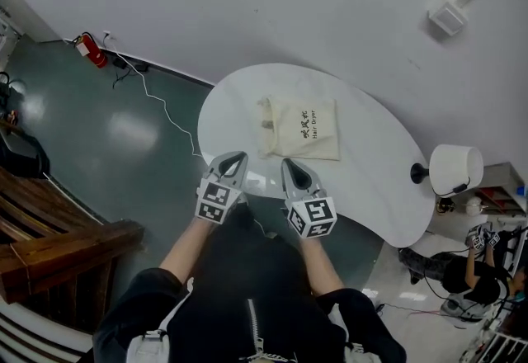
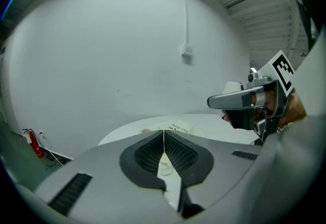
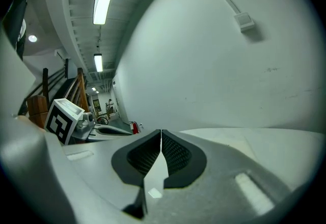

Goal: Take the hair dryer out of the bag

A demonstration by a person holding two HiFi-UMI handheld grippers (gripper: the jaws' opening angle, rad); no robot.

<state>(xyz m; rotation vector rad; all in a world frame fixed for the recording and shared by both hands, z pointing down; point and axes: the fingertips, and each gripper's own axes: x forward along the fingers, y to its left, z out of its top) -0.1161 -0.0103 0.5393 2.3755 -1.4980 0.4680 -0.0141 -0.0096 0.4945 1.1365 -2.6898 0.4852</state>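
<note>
Both grippers are side by side over the near edge of the white table point(image 1: 375, 188), noses aimed at the bag point(image 1: 301, 129). The left gripper point(image 1: 234, 157) has its jaws pressed together, dark ribbed pads meeting in a thin line with nothing between them. It's the same on the right gripper point(image 1: 289, 162): pads closed tip to tip, nothing caught in them. Neither one touches the bag, and bare tabletop shows between the tips and the cloth.

The bag is a cream cloth pouch lying flat near the middle of the table, printed "Hair Dryer", with its gathered mouth and cord toward the left in the head view. The hair dryer itself is not to be seen; the cloth hides whatever is inside.

From the left gripper view, the bag sits just past the closed tips, and the right gripper hangs off to the side with its marker cube up.

Around the table there is a round white lamp point(image 1: 455, 169) at its right end, a red fire extinguisher point(image 1: 92, 49) by the wall, a white cable point(image 1: 165, 110) across the green floor, wooden stairs point(image 1: 49, 221) at the left, and a person point(image 1: 462, 271) crouched low at the right
</note>
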